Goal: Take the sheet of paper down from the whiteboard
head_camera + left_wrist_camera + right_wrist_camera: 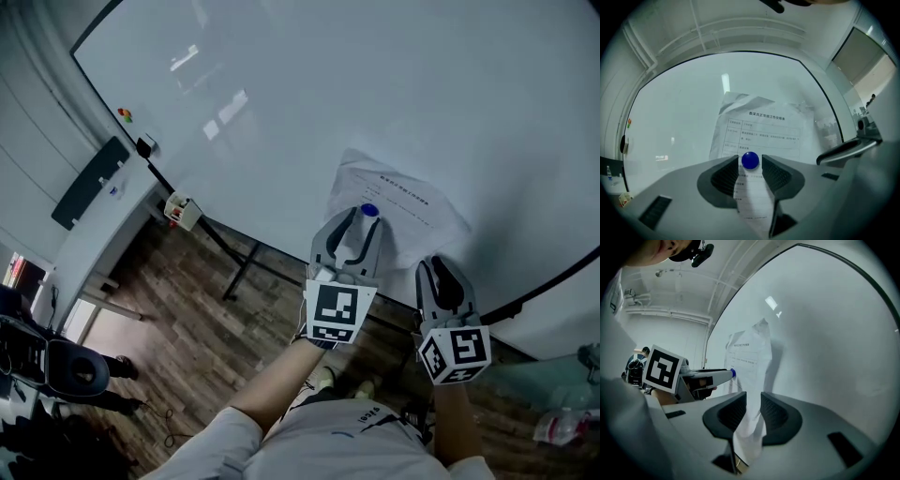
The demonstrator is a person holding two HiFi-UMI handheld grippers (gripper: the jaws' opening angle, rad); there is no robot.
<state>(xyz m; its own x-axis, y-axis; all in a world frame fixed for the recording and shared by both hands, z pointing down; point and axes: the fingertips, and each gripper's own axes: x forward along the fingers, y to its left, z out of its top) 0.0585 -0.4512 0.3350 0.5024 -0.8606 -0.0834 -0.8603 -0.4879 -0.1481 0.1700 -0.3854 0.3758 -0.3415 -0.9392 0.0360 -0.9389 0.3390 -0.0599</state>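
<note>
The sheet (764, 131) bears print too small to read.

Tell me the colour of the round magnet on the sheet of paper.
Blue. The magnet shows best in the left gripper view.

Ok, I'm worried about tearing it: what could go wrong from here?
The blue magnet pins the sheet of paper while its corner sits between the right hand-held gripper's jaws: pulling now might tear it. The left hand-held gripper's open jaws flank the magnet; closing off-centre could knock it loose.

Grey tongs (356, 227), checker-marked cubes (335, 312), white shirt (347, 442)
</note>
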